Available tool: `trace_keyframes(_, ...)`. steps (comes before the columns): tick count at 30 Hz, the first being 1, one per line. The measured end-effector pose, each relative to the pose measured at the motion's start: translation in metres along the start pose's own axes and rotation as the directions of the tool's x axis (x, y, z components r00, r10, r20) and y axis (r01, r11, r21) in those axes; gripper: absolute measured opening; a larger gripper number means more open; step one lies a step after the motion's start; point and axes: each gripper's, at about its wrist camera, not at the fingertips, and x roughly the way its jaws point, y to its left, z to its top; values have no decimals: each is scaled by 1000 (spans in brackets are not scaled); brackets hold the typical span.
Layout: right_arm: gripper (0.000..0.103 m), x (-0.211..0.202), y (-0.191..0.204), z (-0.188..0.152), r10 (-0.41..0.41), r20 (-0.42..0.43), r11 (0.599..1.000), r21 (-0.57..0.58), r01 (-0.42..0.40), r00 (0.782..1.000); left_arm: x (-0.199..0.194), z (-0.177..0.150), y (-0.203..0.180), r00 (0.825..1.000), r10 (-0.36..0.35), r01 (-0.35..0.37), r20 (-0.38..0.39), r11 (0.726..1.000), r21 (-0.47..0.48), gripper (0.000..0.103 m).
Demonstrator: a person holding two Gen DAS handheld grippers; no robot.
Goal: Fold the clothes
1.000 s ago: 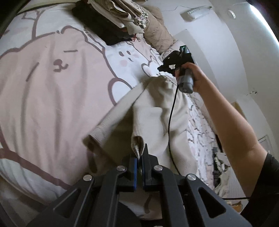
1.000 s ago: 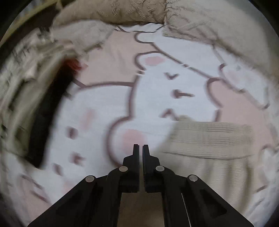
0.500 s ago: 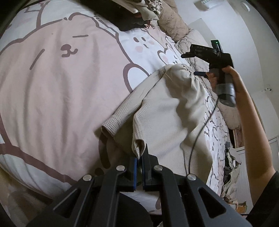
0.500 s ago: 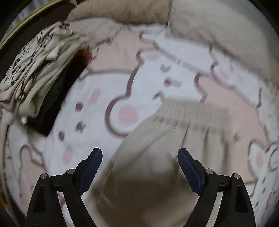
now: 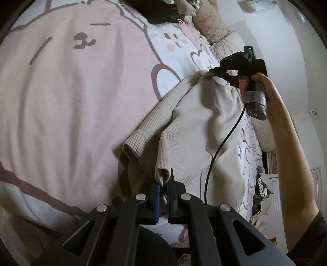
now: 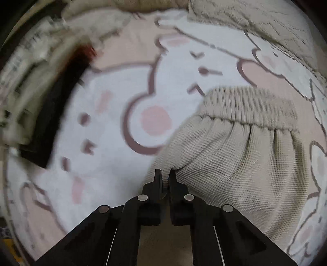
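Left wrist view: the left tongs (image 5: 162, 183) pinch a hem of the beige waffle shorts (image 5: 196, 131), draped ahead on the bear-print bed (image 5: 67, 98); a dark clothes pile (image 5: 159, 12) lies far beyond.

Right wrist view: the right tongs (image 6: 165, 180) (gaping half a second ago) now clamp the shorts' side below the waistband (image 6: 251, 102), ahead-right.

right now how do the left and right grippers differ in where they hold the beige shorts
The left gripper pinches a leg hem of the beige shorts; the right gripper pinches fabric below the gathered waistband. The left holds the near end, the right the far end. Both are shut on cloth.

Bed (image 5: 61, 114) bears beige shorts (image 5: 200, 131), clothes pile (image 6: 34, 86)
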Motion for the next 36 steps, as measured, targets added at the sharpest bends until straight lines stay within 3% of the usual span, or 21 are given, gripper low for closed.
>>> trace_keyframes(6, 6, -5, -4, 23, 126, 69, 983, 123, -133, 990, -2, -1, -3, 998, 66, -66, 22, 998, 14, 5)
trace_keyframes(10, 6, 37, 5, 14, 61, -13, 994, 90, -60, 998, 2, -2, 3, 996, 89, -88, 9, 996, -8, 5)
trace_keyframes(12, 11, 43, 11, 5, 52, 7, 997, 62, -53, 999, 1, -3, 4, 995, 100, -100, 12, 995, -13, 5)
trace_keyframes(13, 31, 39, 13, 2, 80, 24, 996, 48, -82, 996, 0, -3, 4, 994, 108, -107, 15, 994, -16, 5)
trace_keyframes(14, 65, 33, 14, -2, 148, 18, 988, 46, -148, 989, -1, -3, 5, 993, 115, -114, 19, 993, -17, 5)
trace_keyframes(16, 91, 10, 14, -11, 234, 39, 972, 27, -235, 971, -3, -1, 5, 991, 127, -126, 32, 992, -21, 5)
trace_keyframes(21, 90, -74, -17, -57, 328, 177, 945, -54, -323, 928, -34, -5, 4, 978, 168, -169, 125, 986, 1, 5)
trace_keyframes(22, 77, -90, -26, -69, 340, 201, 940, -73, -332, 919, -41, -5, 3, 976, 165, -168, 141, 986, 12, 5)
trace_keyframes(23, 57, -100, -38, -85, 336, 191, 942, -99, -322, 922, -39, -4, -3, 978, 159, -165, 139, 986, 35, 5)
trace_keyframes(26, 35, -111, -76, -143, 296, 129, 951, -126, -281, 946, -28, 2, -23, 983, 140, -153, 122, 982, 108, 5)
trace_keyframes(30, 35, -104, -113, -212, 300, 65, 952, -82, -295, 952, -14, 10, -50, 988, 117, -135, 98, 970, 203, 5)
trace_keyframes(33, 35, -88, -135, -259, 333, 72, 942, 6, -334, 940, 22, 16, -49, 955, 290, -295, 54, 926, 236, 5)
trace_keyframes(35, 35, -83, -143, -279, 361, 74, 928, 66, -366, 930, 31, 20, -37, 953, 302, -296, -4, 939, 177, 5)
trace_keyframes(36, 35, -80, -148, -289, 375, 75, 920, 95, -381, 924, 28, 23, -35, 954, 301, -298, 11, 940, 163, 5)
